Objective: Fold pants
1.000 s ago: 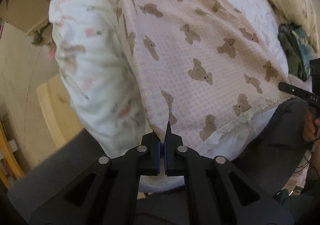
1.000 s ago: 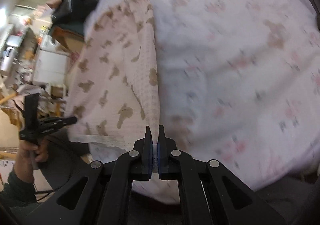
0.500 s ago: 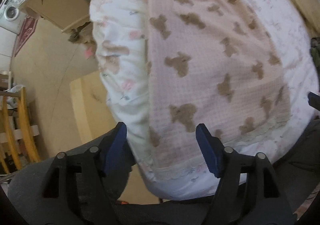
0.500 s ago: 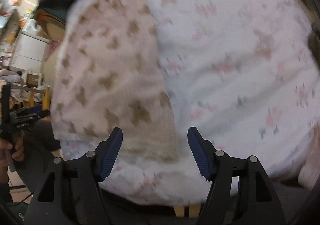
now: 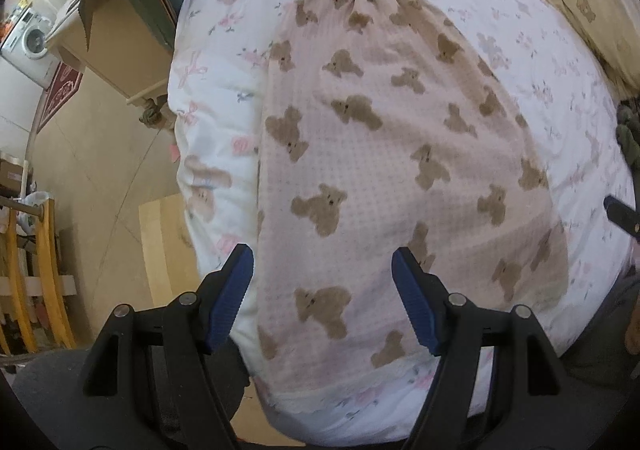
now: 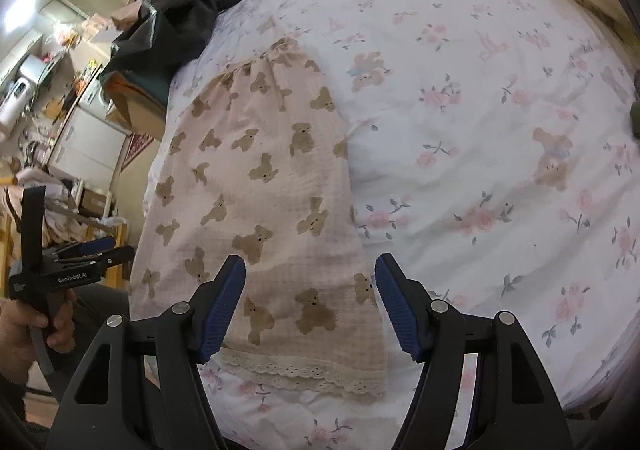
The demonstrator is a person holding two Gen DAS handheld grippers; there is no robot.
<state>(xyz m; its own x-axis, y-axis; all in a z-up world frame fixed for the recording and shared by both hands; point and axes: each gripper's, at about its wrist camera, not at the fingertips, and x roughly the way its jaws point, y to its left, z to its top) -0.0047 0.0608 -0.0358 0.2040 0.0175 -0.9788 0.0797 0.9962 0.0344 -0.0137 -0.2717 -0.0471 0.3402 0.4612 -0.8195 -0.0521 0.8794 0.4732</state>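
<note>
Your left gripper (image 5: pixel 322 282) spread wide and empty, your right gripper (image 6: pixel 310 292) likewise, bear-print pants (image 6: pixel 256 209) flat on the floral bedspread (image 6: pixel 480 129)

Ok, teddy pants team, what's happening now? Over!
Left tongs open, right tongs open, both empty. Teddy pants lying flat on the bedspread, lace hem nearest. Nothing on them.

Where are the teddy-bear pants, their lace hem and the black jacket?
Pants (image 5: pixel 380 153): left wrist view, middle of the fabric.
Lace hem (image 6: pixel 304 372): right wrist view, near edge of the pants.
Black jacket (image 6: pixel 180 21): right wrist view, crumpled middle.
</note>
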